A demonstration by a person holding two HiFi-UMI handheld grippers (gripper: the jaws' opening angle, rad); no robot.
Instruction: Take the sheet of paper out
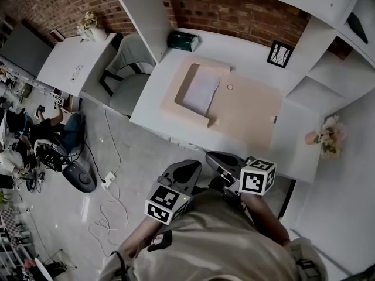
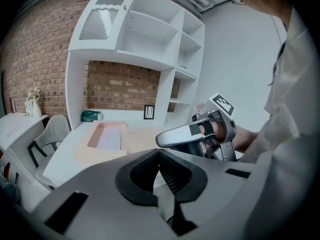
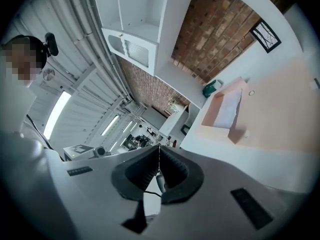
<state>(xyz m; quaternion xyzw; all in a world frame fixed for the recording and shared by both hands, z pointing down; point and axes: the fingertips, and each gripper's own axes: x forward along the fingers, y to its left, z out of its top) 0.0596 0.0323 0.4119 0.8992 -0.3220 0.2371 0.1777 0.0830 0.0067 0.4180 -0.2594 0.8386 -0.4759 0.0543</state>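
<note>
A flat beige box (image 1: 188,113) lies open on the white desk (image 1: 155,113), its lid (image 1: 249,113) folded out to the right. Inside the box rests a pale sheet of paper (image 1: 201,94), also seen in the left gripper view as the sheet of paper (image 2: 110,139) and in the right gripper view as the sheet of paper (image 3: 231,109). Both grippers hang in front of the desk, close to the person's body and well short of the box. My left gripper (image 1: 188,167) (image 2: 159,152) is shut and holds nothing. My right gripper (image 1: 210,156) (image 3: 159,148) is also shut and holds nothing.
A green tissue box (image 1: 182,40) and a framed picture (image 1: 279,54) stand at the desk's back, against the brick wall. A vase of flowers (image 1: 325,136) sits at the right end. A chair (image 1: 126,78) stands left of the desk. Cables (image 1: 108,206) lie on the floor.
</note>
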